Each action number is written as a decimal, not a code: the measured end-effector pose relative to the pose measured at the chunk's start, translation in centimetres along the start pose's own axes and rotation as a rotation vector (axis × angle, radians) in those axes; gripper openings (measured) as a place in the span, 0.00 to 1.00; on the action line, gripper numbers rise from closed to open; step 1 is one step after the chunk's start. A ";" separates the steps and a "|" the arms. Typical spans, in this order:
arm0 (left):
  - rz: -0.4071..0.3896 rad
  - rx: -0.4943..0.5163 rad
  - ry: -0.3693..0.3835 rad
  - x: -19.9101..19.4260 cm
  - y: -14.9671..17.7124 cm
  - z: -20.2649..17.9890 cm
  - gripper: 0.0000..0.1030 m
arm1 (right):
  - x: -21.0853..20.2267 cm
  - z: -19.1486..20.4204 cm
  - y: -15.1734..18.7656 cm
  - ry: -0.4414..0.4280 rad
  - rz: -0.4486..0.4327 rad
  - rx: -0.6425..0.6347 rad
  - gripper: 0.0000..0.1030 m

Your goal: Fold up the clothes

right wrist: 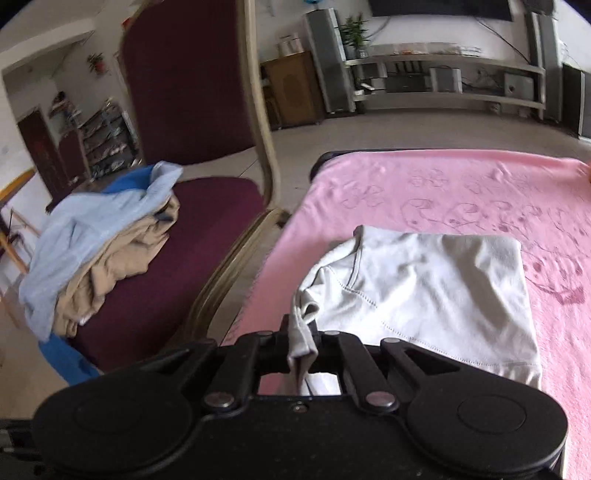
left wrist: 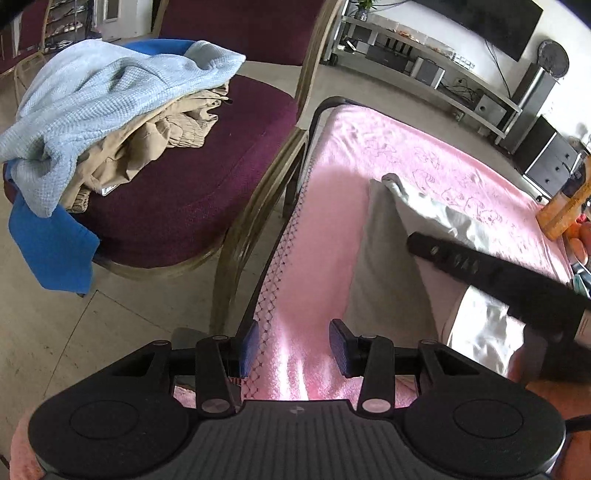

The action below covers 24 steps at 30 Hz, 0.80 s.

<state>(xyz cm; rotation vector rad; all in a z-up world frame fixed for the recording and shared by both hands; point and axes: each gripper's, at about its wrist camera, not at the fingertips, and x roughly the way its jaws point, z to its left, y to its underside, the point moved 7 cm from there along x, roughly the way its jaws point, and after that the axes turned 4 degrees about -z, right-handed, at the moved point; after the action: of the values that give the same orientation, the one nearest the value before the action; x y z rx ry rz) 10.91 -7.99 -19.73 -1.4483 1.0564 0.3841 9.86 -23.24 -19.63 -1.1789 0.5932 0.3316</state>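
You are working beside a maroon chair point(right wrist: 192, 122) with a brass-coloured frame, standing on a pale tiled floor point(left wrist: 74, 332). To the chair's right sits a table under a pink cover point(right wrist: 461, 184). Beyond the chair, against the white far wall, runs a long low shelf point(right wrist: 443, 62) carrying boxes and small speakers, with a dark screen point(left wrist: 491, 22) mounted above it. A tall speaker point(right wrist: 328, 59) and a potted plant point(right wrist: 354, 29) stand at the shelf's left end, a wooden cabinet point(right wrist: 291, 88) beside them. Left of the chair a doorway shows shoe racks point(right wrist: 103, 140). Daylight is soft.

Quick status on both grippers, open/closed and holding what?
Left gripper: open, nothing between its fingers.
Right gripper: shut on the white garment.
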 end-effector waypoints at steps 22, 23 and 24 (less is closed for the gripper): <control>0.015 0.129 0.016 0.8 -0.1 -3.4 0.21 | -6.8 -10.8 0.2 -0.084 0.260 0.345 0.28; 0.012 0.172 0.030 1.1 -0.2 -4.6 0.19 | -7.4 -11.8 0.5 -0.051 0.246 0.342 0.28; 0.010 0.214 0.043 1.4 -0.3 -5.7 0.17 | -7.5 -12.6 0.9 -0.019 0.245 0.332 0.27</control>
<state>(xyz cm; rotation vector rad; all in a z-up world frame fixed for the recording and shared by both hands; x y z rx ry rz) 9.94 -13.82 -19.47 -1.2653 1.1050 0.2391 0.09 -34.20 -19.05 -0.7847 0.7464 0.4331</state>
